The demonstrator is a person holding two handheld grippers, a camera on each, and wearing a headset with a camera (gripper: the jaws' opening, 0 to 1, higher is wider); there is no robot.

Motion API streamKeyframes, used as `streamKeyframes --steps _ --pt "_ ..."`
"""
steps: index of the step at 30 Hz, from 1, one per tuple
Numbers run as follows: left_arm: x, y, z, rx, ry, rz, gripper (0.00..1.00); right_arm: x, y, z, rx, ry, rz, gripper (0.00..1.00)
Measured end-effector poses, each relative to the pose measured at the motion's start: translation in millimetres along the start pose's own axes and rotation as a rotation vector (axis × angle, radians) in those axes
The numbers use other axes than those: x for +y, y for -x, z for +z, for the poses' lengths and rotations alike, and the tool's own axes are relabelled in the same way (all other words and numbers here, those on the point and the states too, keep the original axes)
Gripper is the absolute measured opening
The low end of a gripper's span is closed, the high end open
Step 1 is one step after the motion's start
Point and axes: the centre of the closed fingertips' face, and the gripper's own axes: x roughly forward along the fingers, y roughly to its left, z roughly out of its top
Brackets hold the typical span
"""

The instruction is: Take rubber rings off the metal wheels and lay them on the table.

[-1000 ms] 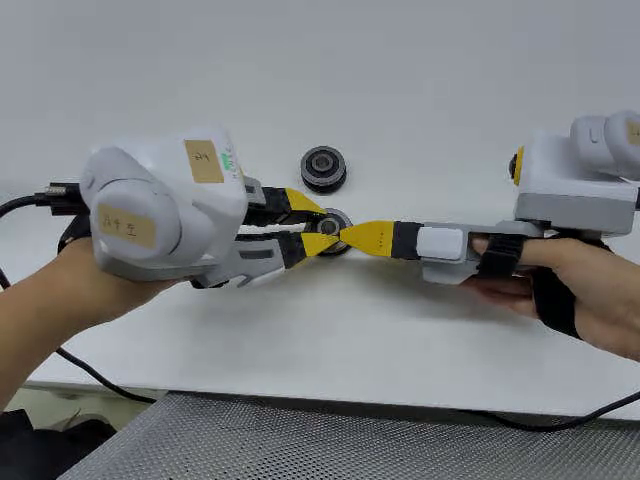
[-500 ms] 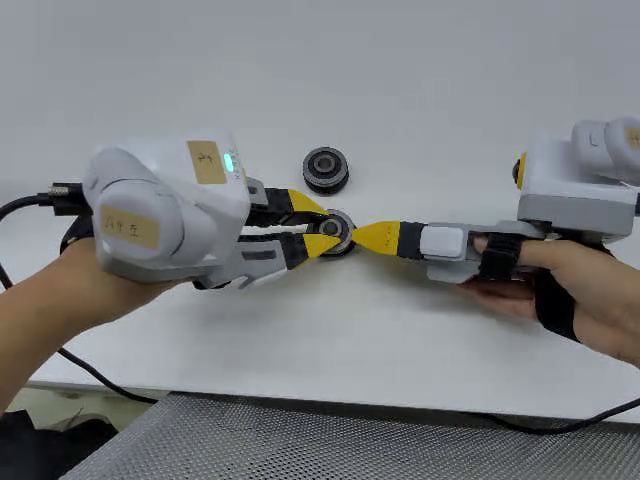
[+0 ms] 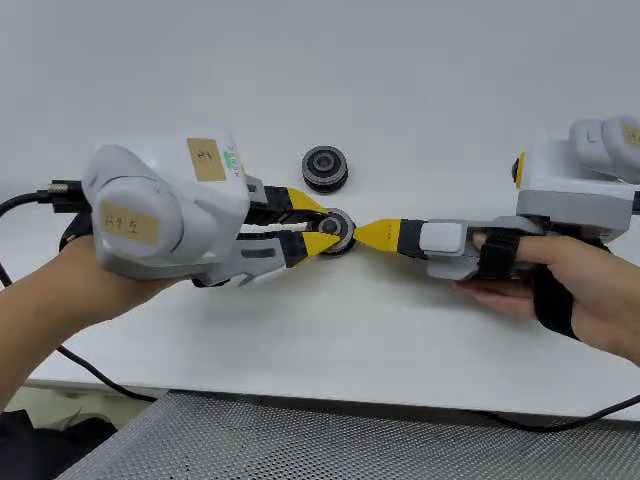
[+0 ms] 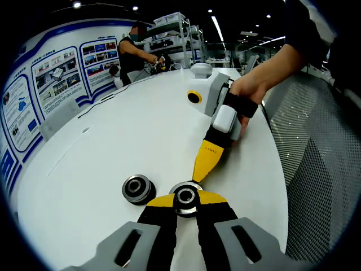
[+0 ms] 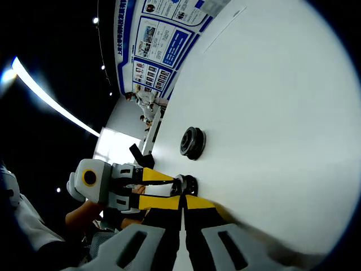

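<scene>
A little back from the table's near edge, in the head view, we see the left gripper, white-bodied with yellow-tipped black jaws. It pinches a small round silver metal wheel with a dark hub from two sides. The right gripper reaches in from the right edge, its yellow jaws pressed together into one point that touches the wheel's rim. A second metal wheel, ringed in black rubber, lies flat on the white table just beyond, toward the far edge, apart from both grippers.

From the left gripper view, the left gripper has its jaws closed on the silver metal wheel, one yellow tip on each side. We cannot tell whether a rubber ring sits on it. The right gripper comes down to its far rim, jaws together, held by a hand. The second metal wheel lies just beside, on the table.

From the right gripper view, the right gripper shows both jaws shut tight, tips at the silver metal wheel. The left gripper clamps that wheel from the opposite side. The second metal wheel rests near it on the table.
</scene>
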Motion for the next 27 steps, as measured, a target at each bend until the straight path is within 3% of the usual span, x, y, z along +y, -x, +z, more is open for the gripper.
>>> streamKeyframes --steps 7,9,10,16,27 --pt "-0.3 0.1 0.2 0.003 0.000 0.000 0.12 0.6 0.7 0.8 0.003 -0.006 -0.010 0.01" --pt "-0.3 0.1 0.3 0.004 0.001 0.000 0.12 6.2 1.9 1.7 0.001 -0.040 0.009 0.01" --pt "-0.4 0.0 0.4 0.004 0.000 0.000 0.12 1.3 2.2 2.2 0.000 0.012 -0.022 0.01" --pt "-0.4 -0.3 0.6 0.004 0.003 0.001 0.12 3.8 1.7 1.9 -0.002 -0.005 -0.013 0.01" --pt "-0.3 -0.6 0.8 0.004 0.004 0.001 0.12 5.6 1.9 2.6 -0.007 0.035 -0.033 0.00"
